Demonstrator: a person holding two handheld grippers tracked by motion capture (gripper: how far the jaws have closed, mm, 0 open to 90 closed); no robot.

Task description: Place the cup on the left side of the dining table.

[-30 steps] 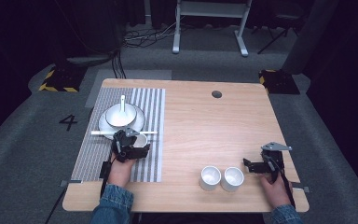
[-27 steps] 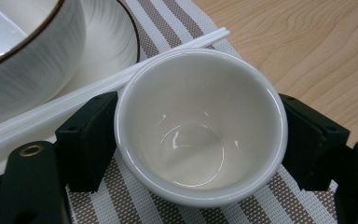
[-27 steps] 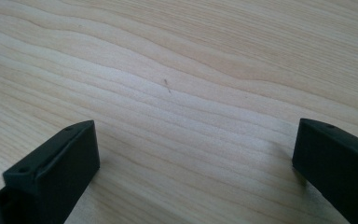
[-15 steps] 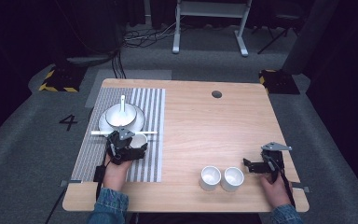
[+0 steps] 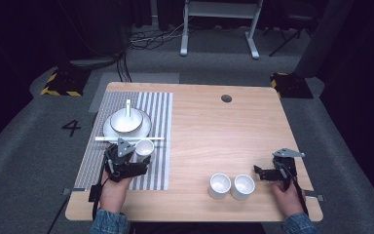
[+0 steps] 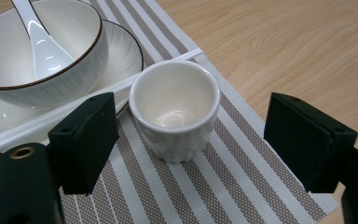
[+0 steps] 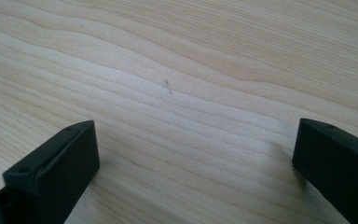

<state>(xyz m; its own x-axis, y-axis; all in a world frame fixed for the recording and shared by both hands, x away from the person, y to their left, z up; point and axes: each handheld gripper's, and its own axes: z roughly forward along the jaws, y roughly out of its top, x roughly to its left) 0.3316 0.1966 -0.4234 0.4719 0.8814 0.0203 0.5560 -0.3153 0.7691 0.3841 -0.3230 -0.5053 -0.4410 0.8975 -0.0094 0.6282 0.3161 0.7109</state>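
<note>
The left gripper (image 6: pixel 186 140) is hovering with jaws spread wide around the small white cup (image 6: pixel 175 109), touching neither side. The cup is standing upright on the striped placemat (image 6: pixel 242 154), just beside the bowl (image 6: pixel 37 51), probably completing a place setting. The right gripper (image 5: pixel 265 174) is waiting spread and empty beside two more cups (image 5: pixel 231 186).

Legible markings, one item:

1. Numeral "4" (image 5: pixel 71 128), dark, marked on the grey floor (image 5: pixel 24 161) to the left of the worktop (image 5: pixel 224 131), level with its far half (read in the high view).

Signs without wording: yellow-and-black hazard striping on two floor blocks, one (image 5: pixel 58 84) beyond the worktop's far left corner, one (image 5: pixel 287 84) beyond its far right corner. No lettering can be made out on either.
</note>
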